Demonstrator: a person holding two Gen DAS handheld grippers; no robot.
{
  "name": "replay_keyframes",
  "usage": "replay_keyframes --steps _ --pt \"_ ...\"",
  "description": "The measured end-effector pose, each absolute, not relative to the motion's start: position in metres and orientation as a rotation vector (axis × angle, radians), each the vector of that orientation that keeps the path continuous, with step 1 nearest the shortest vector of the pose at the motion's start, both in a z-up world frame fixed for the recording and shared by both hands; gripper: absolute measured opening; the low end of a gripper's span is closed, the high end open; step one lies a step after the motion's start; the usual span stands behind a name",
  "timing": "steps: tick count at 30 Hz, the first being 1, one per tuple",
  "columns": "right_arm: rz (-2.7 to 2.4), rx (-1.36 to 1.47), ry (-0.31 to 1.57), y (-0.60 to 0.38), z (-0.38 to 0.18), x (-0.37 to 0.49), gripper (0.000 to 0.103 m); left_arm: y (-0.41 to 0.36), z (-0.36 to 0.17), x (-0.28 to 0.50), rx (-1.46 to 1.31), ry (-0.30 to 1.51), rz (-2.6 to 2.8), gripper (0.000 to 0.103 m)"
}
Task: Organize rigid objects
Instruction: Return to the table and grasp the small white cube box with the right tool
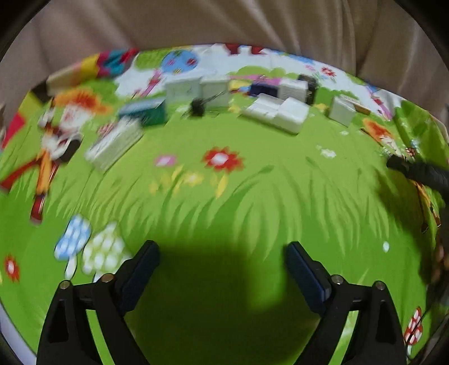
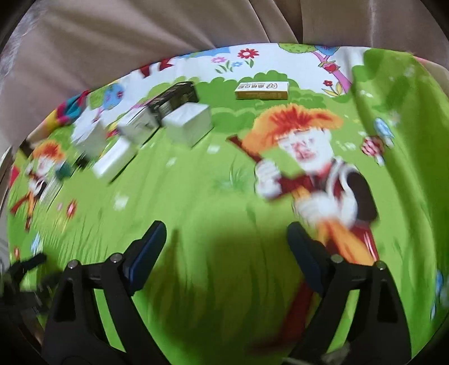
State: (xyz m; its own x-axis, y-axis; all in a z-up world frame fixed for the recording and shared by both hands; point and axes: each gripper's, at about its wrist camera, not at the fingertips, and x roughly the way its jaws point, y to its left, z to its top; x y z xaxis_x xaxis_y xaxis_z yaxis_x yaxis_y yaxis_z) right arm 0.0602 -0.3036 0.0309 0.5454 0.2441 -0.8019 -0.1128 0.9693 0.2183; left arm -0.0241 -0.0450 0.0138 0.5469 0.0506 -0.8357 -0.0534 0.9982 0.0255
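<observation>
Both views are motion-blurred. Several small boxes lie at the far side of a green cartoon mat. In the left wrist view: a white box, a flat white box, a teal box, a black box. My left gripper is open and empty, well short of them. In the right wrist view: a yellow box lies alone at the back, a white box and a black box sit to its left. My right gripper is open and empty above the mat.
A beige curtain hangs behind the mat's far edge. A multicoloured block lies at the back left. The right gripper's black tip pokes in at the right edge of the left wrist view.
</observation>
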Motion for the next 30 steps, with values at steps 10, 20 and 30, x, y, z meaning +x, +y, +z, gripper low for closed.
replay_keyframes --steps 10,20,30 --pt "0.438 -0.2 0.98 -0.226 0.016 0.182 0.103 -0.042 0.009 -0.02 -0.025 0.968 0.037 0.103" --pt "0.503 -0.226 0.892 -0.258 0.027 0.101 0.052 -0.051 0.011 0.015 -0.141 1.047 0.185 0.103" --pt "0.468 -0.18 0.902 -0.266 0.026 0.072 0.055 -0.09 0.015 0.122 -0.459 0.982 0.355 0.103"
